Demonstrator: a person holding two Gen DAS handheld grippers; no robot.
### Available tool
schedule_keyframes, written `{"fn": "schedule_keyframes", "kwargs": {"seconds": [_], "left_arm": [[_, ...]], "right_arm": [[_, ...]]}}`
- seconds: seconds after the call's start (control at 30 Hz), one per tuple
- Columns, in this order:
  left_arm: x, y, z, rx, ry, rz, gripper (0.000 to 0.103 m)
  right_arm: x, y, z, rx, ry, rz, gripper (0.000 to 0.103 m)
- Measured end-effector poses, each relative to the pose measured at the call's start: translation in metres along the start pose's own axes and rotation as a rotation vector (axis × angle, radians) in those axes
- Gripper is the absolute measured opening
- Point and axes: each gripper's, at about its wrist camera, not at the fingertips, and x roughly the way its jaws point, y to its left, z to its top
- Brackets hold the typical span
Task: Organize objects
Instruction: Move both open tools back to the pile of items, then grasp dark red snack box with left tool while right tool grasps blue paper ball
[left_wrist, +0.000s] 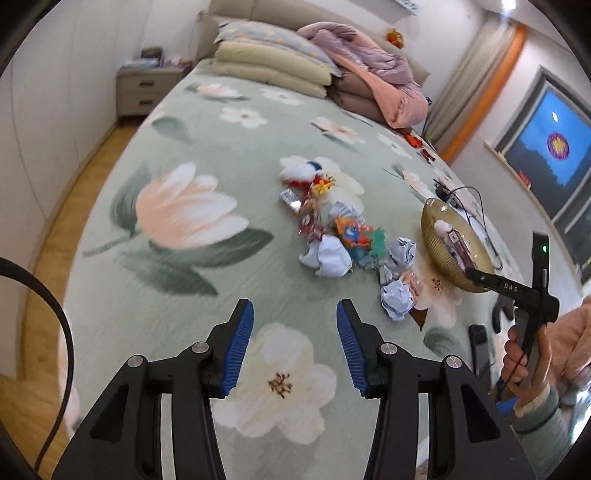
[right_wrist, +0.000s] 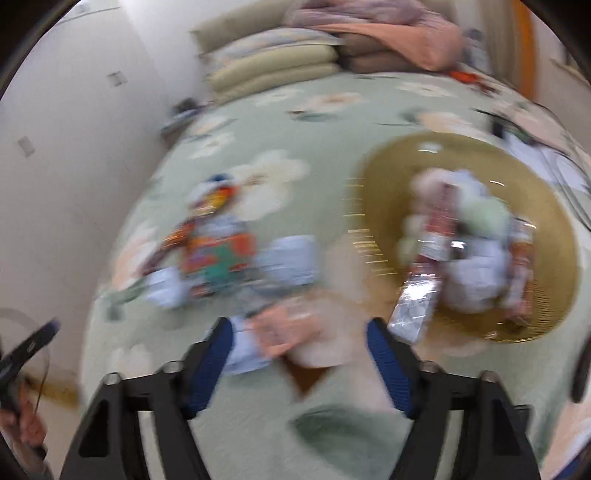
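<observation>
My left gripper (left_wrist: 294, 306) hovers open over the flowered green bedspread (left_wrist: 192, 295), with nothing between its blue pads. Ahead of it lies a heap of crumpled pale-blue papers and colourful snack wrappers (left_wrist: 332, 236). Right of the heap, a gold ribbed bowl (left_wrist: 443, 254) holds several papers and wrappers. In the blurred right wrist view my right gripper (right_wrist: 299, 328) points down, open, just in front of the bowl (right_wrist: 373, 206). A pinkish wrapper (right_wrist: 291, 332) and a pale-blue paper ball (right_wrist: 243, 354) lie on the bed between its fingers. A clear shiny wrapper (right_wrist: 413, 310) hangs over the bowl's near rim.
Stacked pillows (left_wrist: 273, 66) and a pink quilt (left_wrist: 384, 81) fill the head of the bed. A nightstand (left_wrist: 144, 88) stands beyond the wooden floor (left_wrist: 48, 236) at left. A phone (left_wrist: 480, 347) and a black cable (left_wrist: 465, 199) lie near the bowl. A hand (left_wrist: 517, 350) holds the right gripper.
</observation>
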Motion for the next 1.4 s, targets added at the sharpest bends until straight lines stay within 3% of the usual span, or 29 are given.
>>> {"fn": "schedule_keyframes", "kwargs": {"seconds": [0.07, 0.17, 0.3, 0.37, 0.5, 0.6, 0.7, 0.83, 0.93, 1.07, 1.1, 1.13, 1.33, 1.4], "left_arm": [[0.004, 0.007, -0.003, -0.032, 0.004, -0.020, 0.044], [0.019, 0.003, -0.002, -0.055, 0.009, -0.029, 0.044], [0.033, -0.017, 0.005, -0.039, 0.016, -0.061, 0.044], [0.042, -0.029, 0.013, -0.009, 0.007, -0.065, 0.044], [0.070, -0.050, 0.043, 0.079, 0.010, -0.024, 0.045], [0.108, -0.062, 0.070, 0.172, 0.057, 0.041, 0.045], [0.145, -0.061, 0.091, 0.194, 0.105, 0.085, 0.045], [0.193, -0.057, 0.102, 0.230, 0.229, 0.085, 0.045], [0.210, -0.053, 0.101, 0.208, 0.254, 0.049, 0.045], [0.215, -0.037, 0.102, 0.114, 0.227, -0.043, 0.043], [0.213, -0.033, 0.102, 0.095, 0.219, -0.071, 0.036], [0.211, -0.031, 0.101, 0.093, 0.213, -0.066, 0.024], [0.173, -0.014, 0.091, 0.046, 0.132, -0.086, 0.022], [0.155, -0.011, 0.085, 0.036, 0.120, -0.090, 0.022]], "right_arm": [[-0.015, -0.034, 0.001, 0.093, -0.023, -0.124, 0.062], [-0.044, -0.079, -0.007, 0.214, -0.067, -0.221, 0.063], [-0.066, -0.078, -0.019, 0.195, -0.096, -0.146, 0.063], [-0.065, -0.055, -0.029, 0.131, -0.094, -0.097, 0.073], [-0.028, 0.004, -0.061, 0.007, -0.015, -0.016, 0.076], [0.006, 0.034, -0.077, -0.071, 0.034, -0.053, 0.076], [0.025, 0.033, -0.084, -0.020, 0.071, 0.018, 0.076], [0.036, 0.030, -0.085, 0.005, 0.103, 0.053, 0.076], [0.041, 0.037, -0.080, -0.005, 0.105, 0.101, 0.076], [0.062, 0.055, -0.068, 0.046, 0.111, 0.148, 0.076], [0.065, 0.059, -0.066, 0.066, 0.109, 0.147, 0.076], [0.071, 0.062, -0.064, 0.085, 0.105, 0.144, 0.076], [0.086, 0.069, -0.050, 0.210, 0.034, 0.068, 0.080], [0.084, 0.068, -0.052, 0.222, 0.014, 0.034, 0.068]]}}
